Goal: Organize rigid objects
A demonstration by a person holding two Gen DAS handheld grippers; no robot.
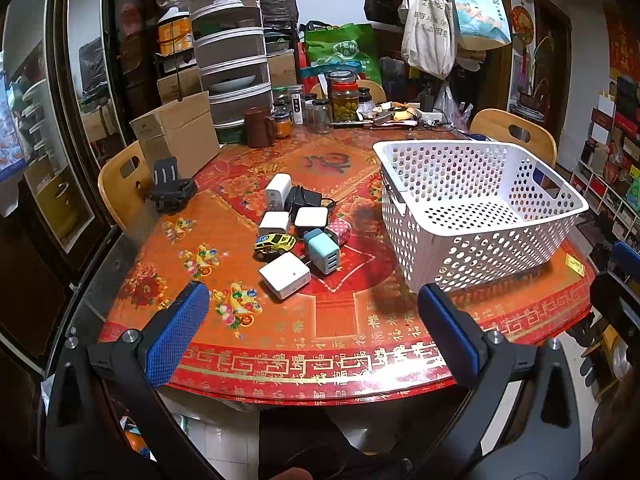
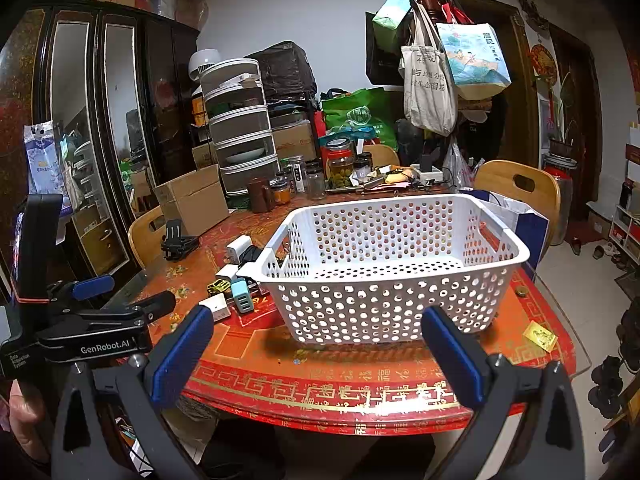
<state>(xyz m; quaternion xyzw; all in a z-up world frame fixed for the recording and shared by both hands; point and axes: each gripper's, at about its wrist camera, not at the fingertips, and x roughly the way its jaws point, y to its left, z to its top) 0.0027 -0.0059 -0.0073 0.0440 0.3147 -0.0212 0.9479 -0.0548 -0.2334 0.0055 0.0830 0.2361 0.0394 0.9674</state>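
Left tongs (image 1: 312, 316) spread wide, nothing between the blue pads — hovering over the near edge of the counter (image 1: 360, 344), bottom centre of the left wrist view. Right tongs (image 2: 318, 344) also wide apart and empty, low in the right wrist view, lined up with the white perforated basket (image 2: 384, 280).

Basket sits at centre right of the left wrist view, upright, nothing visible inside it. The clutter is bunched just left of it at frame centre:
- white cube charger (image 1: 285, 275), nearest the lower edge
- teal multi-port charger (image 1: 322, 256), just right of it
- yellow toy car (image 1: 274, 244), beside the teal one
- two more white cubes (image 1: 274, 223) and (image 1: 311, 218) behind
- pink dotted piece (image 1: 340, 230) (can't tell what it is)
- tall white charger (image 1: 278, 192) touching the black adapter (image 1: 302, 198) with a cord, at the back

Black phone clamp (image 1: 170, 188) stands apart at left, next to a cardboard box (image 1: 176, 136). Jars and a stacked drawer unit (image 1: 230, 48) along the upper part of the frame — all well away from the pile
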